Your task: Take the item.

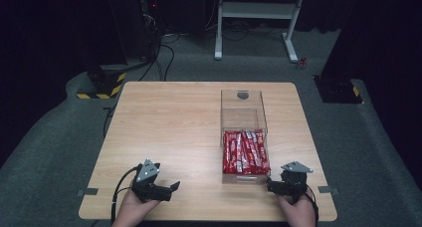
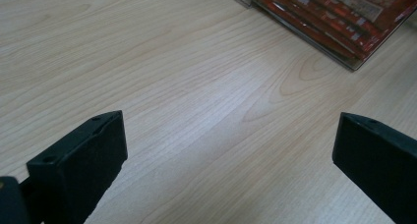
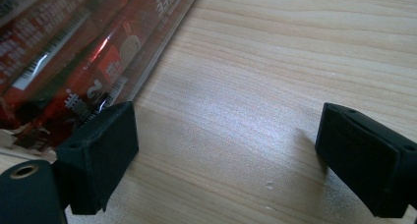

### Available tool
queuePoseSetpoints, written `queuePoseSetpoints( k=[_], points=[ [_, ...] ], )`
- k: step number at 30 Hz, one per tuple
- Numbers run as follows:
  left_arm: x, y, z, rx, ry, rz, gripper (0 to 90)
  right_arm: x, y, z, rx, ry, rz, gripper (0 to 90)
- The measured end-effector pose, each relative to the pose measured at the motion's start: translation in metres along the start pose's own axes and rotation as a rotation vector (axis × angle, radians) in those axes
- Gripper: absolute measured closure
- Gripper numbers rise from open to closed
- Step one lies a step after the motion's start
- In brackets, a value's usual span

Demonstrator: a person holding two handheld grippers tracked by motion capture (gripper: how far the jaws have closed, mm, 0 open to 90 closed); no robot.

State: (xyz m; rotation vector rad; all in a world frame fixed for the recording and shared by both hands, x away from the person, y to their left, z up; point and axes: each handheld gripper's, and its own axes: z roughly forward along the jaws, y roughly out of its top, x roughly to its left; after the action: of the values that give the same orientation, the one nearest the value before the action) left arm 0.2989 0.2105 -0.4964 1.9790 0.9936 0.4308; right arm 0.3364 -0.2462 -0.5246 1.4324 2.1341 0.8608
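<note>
The clear box point(image 1: 243, 137) of red packets point(image 1: 244, 152) sits right of the table's point(image 1: 169, 122) middle. The right gripper point(image 1: 271, 185), jaws spread, waits just beside its near corner. The left gripper point(image 1: 171, 188), also released, rests well apart to the left.

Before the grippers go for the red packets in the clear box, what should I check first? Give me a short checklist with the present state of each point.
1. Left gripper jaws wide apart, nothing between them: ok.
2. Right gripper jaws wide apart, empty: ok.
3. Red snack packets lie side by side in the near part of the clear plastic box: ok.
4. Box top open for reaching in: cannot tell.
5. Right gripper close beside the box's near corner, risk of bumping it: not ok.
6. Bare wooden table between left gripper and box: ok.
</note>
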Motion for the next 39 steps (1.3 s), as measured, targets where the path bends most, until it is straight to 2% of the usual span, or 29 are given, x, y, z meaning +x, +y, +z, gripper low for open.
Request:
queuePoseSetpoints(
  k=[12,18,19,24,31,34,39],
  points=[
    [-0.014,0.009,0.005,-0.033,-0.058,-0.001,0.5,0.000,0.000,0.000,0.000,0.000,0.000,8.8],
    [-0.022,0.014,0.010,-0.036,-0.079,0.015,0.5,0.000,0.000,0.000,0.001,0.000,0.002,8.8],
    [-0.024,0.015,0.011,-0.041,-0.084,0.005,0.5,0.000,0.000,0.000,0.000,0.000,0.002,8.8],
    [-0.030,0.020,0.015,-0.056,-0.107,0.005,0.5,0.000,0.000,0.000,0.000,0.000,0.000,8.8],
    [-0.045,0.031,0.023,-0.060,-0.134,0.033,0.5,0.000,0.000,0.000,-0.001,0.000,0.000,8.8],
    [-0.050,0.036,0.025,-0.061,-0.137,0.057,0.5,0.000,0.000,0.000,0.000,0.000,0.000,8.8],
    [-0.057,0.048,0.027,-0.072,-0.156,0.067,0.6,0.000,0.000,0.000,0.000,-0.001,0.000,8.8]
  ],
)
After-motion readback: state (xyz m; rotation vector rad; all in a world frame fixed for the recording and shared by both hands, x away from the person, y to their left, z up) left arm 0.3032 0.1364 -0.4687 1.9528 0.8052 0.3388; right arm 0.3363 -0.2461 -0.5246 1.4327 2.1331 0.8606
